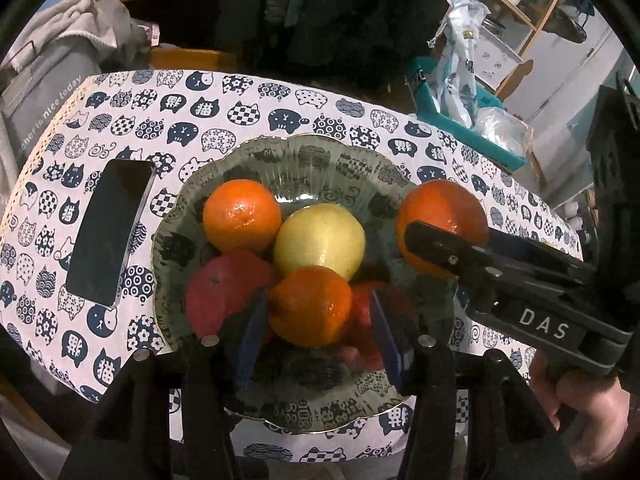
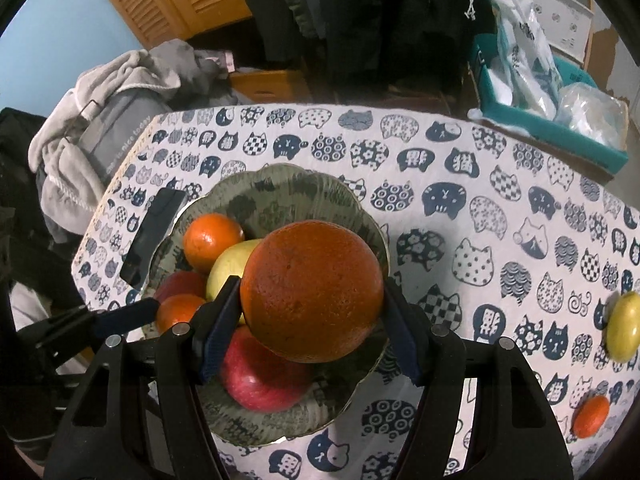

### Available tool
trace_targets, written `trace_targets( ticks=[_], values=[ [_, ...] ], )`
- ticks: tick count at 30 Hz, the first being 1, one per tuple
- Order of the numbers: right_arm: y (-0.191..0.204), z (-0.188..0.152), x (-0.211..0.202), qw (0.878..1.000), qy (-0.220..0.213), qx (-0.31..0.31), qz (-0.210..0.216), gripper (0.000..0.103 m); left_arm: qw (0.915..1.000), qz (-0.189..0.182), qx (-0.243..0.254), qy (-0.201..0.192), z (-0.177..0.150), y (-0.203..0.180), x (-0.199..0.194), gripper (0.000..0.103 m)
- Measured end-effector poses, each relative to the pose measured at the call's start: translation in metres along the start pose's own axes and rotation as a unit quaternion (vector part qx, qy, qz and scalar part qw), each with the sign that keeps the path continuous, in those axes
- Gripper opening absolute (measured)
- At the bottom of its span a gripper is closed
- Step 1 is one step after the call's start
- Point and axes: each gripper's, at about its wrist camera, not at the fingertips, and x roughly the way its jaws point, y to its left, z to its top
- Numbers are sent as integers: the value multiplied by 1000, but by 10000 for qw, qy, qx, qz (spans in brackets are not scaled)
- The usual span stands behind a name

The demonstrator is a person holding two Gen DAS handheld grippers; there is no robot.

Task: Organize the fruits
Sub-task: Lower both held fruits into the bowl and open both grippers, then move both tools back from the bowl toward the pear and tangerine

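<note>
In the left wrist view
- Bowl: the glass bowl (image 1: 280, 160) stands on my worktop (image 1: 240, 100) and collects the fruit, so I judge it is the goal of the sorting.
- Fruit inside: an orange at the back (image 1: 242, 216), a yellow apple (image 1: 320, 240), a near orange (image 1: 310, 306) and a red apple (image 1: 224, 292) lie close together, touching each other.
- Left tool (image 1: 318, 344): the jaws stand open, one on each side of the near orange; I cannot tell if the pads touch it, so I read the tool as released, hanging above the bowl.
- Right tool (image 1: 432, 240): it comes in from the right with a big orange (image 1: 442, 216) clamped, over the right rim of the bowl.
- Phone (image 1: 108, 236): it lies flat just beside the bowl, on its left.

In the right wrist view
- Right tool (image 2: 312, 320): clenched on the big orange (image 2: 312, 290); both pads press its sides, and it is lifted above the bowl (image 2: 280, 188).
- Why held so: I judge I carry it to a free place among the fruit; it is round and may roll against the others when I let go.
- Still outside: a yellow fruit (image 2: 624, 328) and a small orange (image 2: 592, 416) wait on the worktop (image 2: 480, 200), well apart from the bowl.
</note>
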Motion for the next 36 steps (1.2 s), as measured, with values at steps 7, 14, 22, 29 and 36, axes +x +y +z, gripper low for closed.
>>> trace_targets(
  ticks=[7,14,22,29,36],
  values=[
    [-4,-6,11,9998,197,43,-39,70,10000,45,48,32,-1,-4,0,65],
    [-5,3,-13,9999,-158,56,7,70,10000,44,66,-45,0,-7,-6,66],
    [1,7,-57,9948,-767,-317,-590,70,9994,-71,110,-313,5,-20,-24,69],
    [-4,6,-104,9855,-1290,-509,-975,71,9974,-237,284,-613,10,-44,-48,73],
    [-18,2,-145,9795,-1612,-424,-1130,71,9945,-314,494,-868,12,-67,-67,75]
  ],
)
